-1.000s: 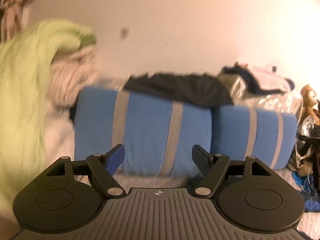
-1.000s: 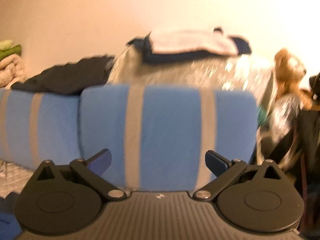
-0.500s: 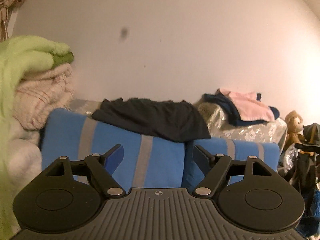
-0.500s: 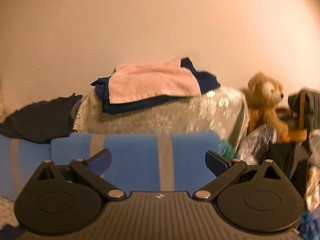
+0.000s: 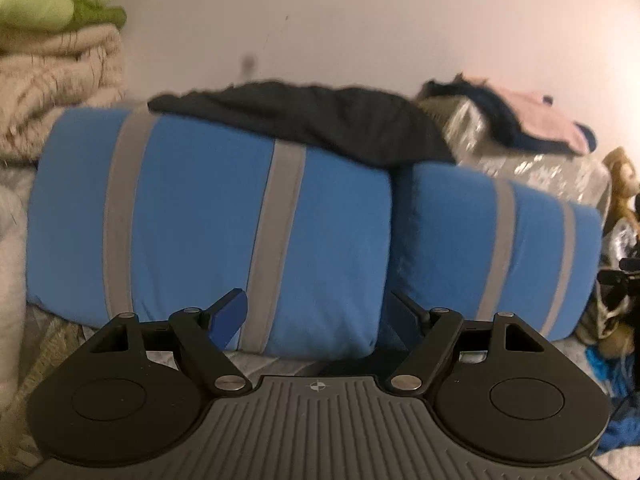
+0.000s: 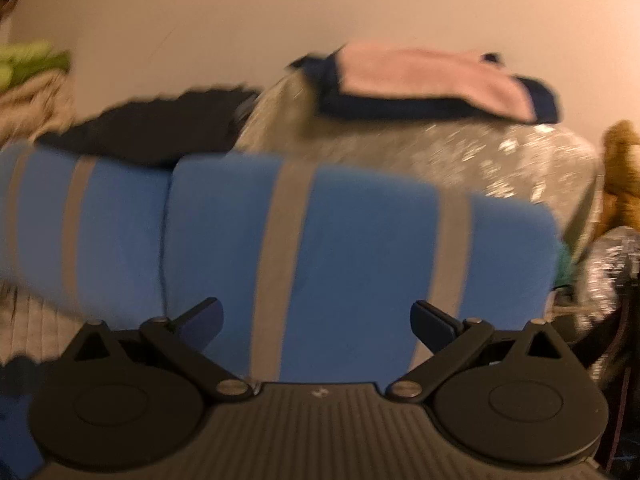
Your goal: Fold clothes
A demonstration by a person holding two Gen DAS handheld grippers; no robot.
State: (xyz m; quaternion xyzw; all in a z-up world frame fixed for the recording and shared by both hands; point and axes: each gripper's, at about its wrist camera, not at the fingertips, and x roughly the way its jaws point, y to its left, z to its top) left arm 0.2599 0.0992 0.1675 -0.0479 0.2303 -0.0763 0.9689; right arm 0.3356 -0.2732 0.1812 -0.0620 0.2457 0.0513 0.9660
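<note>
A dark garment [image 5: 304, 120] lies draped over the top of two blue pillows with grey stripes [image 5: 208, 216], above and well beyond the left tool [image 5: 316, 316], which points at the pillow fronts with nothing between its fingers. Its jaws stand wide apart, touching no cloth. To the right, on a silvery patterned bundle [image 5: 532, 164], sits a pink cloth [image 5: 536, 120] on top of a navy garment [image 5: 488, 116]. At the far left a stack of cream blankets [image 5: 52, 84] carries a green blanket [image 5: 48, 0].

In the right wrist view the right tool [image 6: 316, 320] faces the right-hand blue pillow [image 6: 360, 256], its jaws likewise spread wide and empty. The pink cloth [image 6: 432, 76] and the navy garment [image 6: 400, 108] under it lie high above this tool on the silvery bundle [image 6: 460, 152]; the dark garment [image 6: 160, 128] is up and to the left. The picture is blurred (motion smear across the cloth edges), so how neatly the pink cloth is folded cannot be told. A brown plush toy [image 6: 624, 164], probably a bear, shows at the right edge. A quilted bed surface [image 5: 280, 364] lies just below the pillows.
</note>
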